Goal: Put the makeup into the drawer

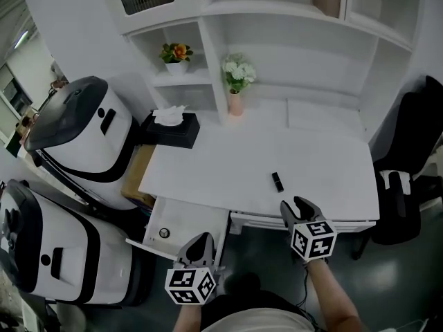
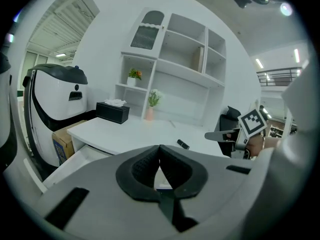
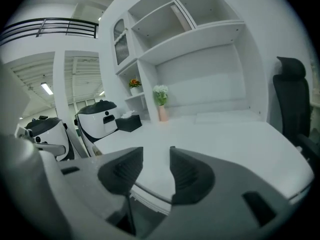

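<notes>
Black makeup stick point(image 1: 277, 181) is lying on the white desk point(image 1: 208, 158), close to its front edge and a bit right of centre, with bare desktop all round it. Drawer point(image 1: 197, 221) is standing pulled out below the desk's front left corner. It is mostly bare inside, with a small round item point(image 1: 164, 233) sitting toward its left side. Left gripper point(image 1: 201, 245) is hovering off the desk's front, over the drawer's right front corner, its jaws pressed together tip to tip with nothing between them. Right gripper point(image 1: 296, 207) is hanging right at the desk's front edge, near the makeup but apart from it, its jaws spread and gripping nothing. Black tissue box point(image 1: 171, 128) is sitting at the desk's back left corner and a pink vase point(image 1: 236, 102) at the desk's back. Black chair point(image 1: 415, 164) is standing off the desk's right end. White-and-black machines point(image 1: 83, 137) and a cardboard box point(image 1: 137, 175) are crowding the desk's left side.
</notes>
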